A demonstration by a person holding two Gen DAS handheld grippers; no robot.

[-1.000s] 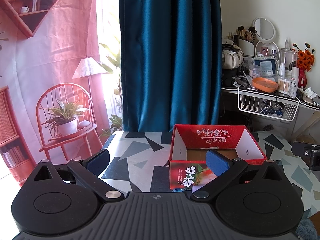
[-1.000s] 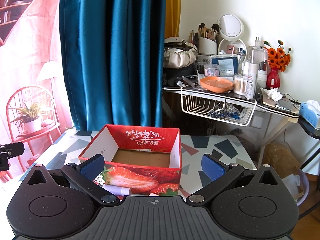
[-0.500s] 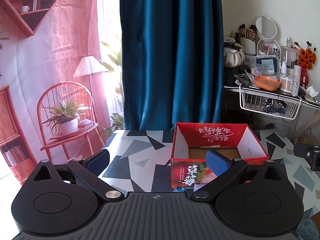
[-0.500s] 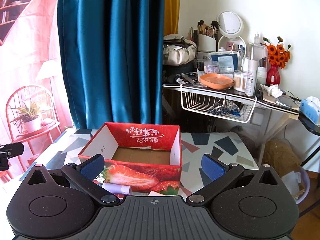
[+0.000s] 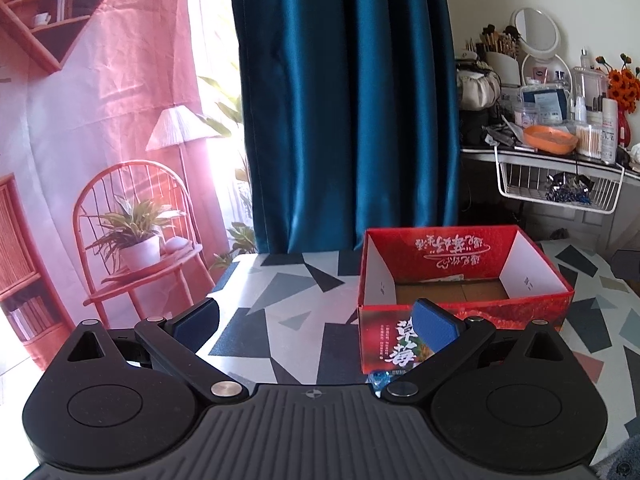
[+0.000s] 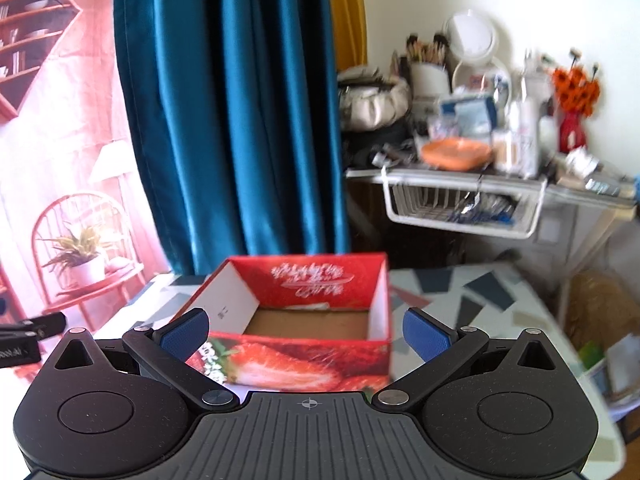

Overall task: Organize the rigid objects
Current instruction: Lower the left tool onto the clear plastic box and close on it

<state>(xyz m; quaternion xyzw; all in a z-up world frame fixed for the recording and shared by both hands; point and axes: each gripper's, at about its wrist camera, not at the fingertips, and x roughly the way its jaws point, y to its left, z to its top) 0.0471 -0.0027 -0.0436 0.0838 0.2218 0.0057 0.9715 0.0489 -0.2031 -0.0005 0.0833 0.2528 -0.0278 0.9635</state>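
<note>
Right gripper swings in blurred toward the empty strawberry box at frame centre, closer than before, both grippers' fingers released, nothing picked yet.

1. A home, seemingly a bedroom corner: at two o'clock a cluttered vanity table carries a round mirror, makeup brushes and orange flowers.
2. At twelve o'clock hangs a teal curtain.
3. At ten o'clock a pink printed backdrop (chair, lamp, shelves) covers the wall.
4. A terrazzo-patterned table fills the foreground.
</note>
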